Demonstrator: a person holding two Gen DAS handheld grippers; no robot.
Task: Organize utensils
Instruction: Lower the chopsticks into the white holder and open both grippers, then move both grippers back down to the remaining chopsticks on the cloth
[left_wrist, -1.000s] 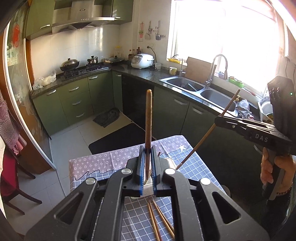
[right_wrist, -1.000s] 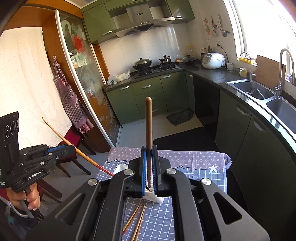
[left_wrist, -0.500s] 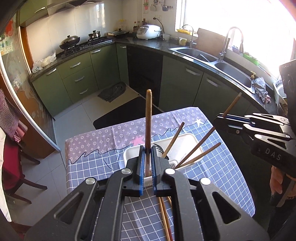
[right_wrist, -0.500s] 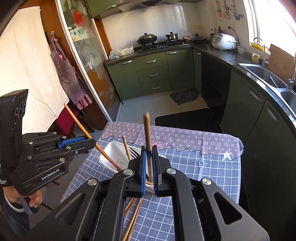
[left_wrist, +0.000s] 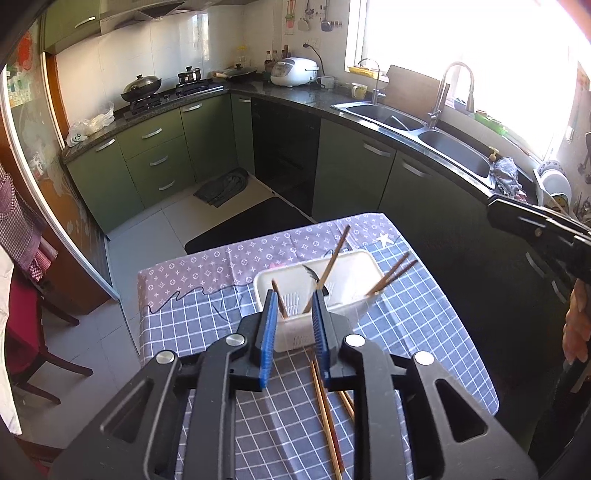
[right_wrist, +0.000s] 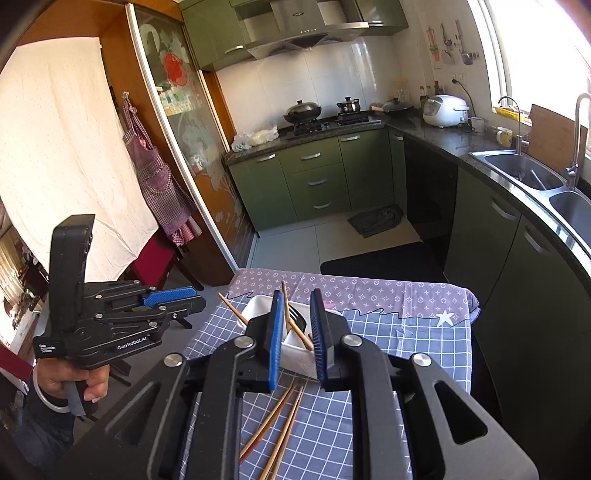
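Observation:
A white utensil basket stands on the checked tablecloth and also shows in the right wrist view. Several wooden chopsticks and a dark fork stand in it; two chopsticks lean over its right rim. My left gripper is open and empty just above the basket's near side. My right gripper is open and empty over the basket. Loose chopsticks lie on the cloth near me; they also show in the right wrist view.
The small table stands in a kitchen with green cabinets, a double sink and a stove. A red chair stands left of the table. A dark floor mat lies beyond the table.
Both grippers held one chopstick each upright; both have opened and let them go into the basket. Both grippers now sit lower, close over the basket.

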